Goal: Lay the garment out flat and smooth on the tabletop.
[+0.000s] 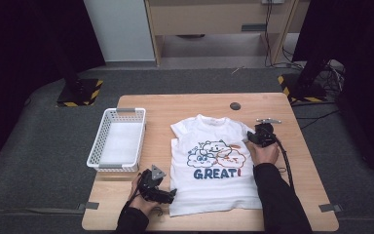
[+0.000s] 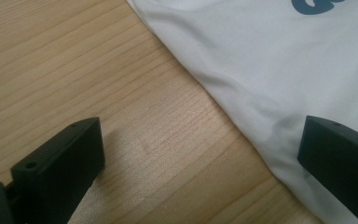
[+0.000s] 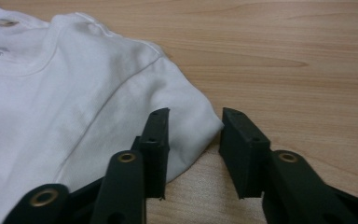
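Note:
A white T-shirt [image 1: 214, 161] with cartoon clouds and the word GREAT! lies flat, front up, on the wooden table [image 1: 175, 105]. My left gripper [image 1: 172, 194] rests at the shirt's lower left corner. In the left gripper view it [image 2: 199, 128] is open wide, one jaw over bare wood and the other over the shirt's edge [image 2: 270, 60]. My right gripper [image 1: 251, 138] is at the shirt's right sleeve. In the right gripper view its jaws [image 3: 196, 114] stand narrowly apart around the sleeve end [image 3: 191, 126], the left jaw on the cloth, without pinching it.
A white plastic basket [image 1: 102, 131], with nothing in it, stands at the table's left edge. A small dark round spot [image 1: 235, 106] lies on the wood beyond the collar. Bare wood runs along the far and right sides. Stand bases with yellow-black stripes [image 1: 80, 92] sit on the floor.

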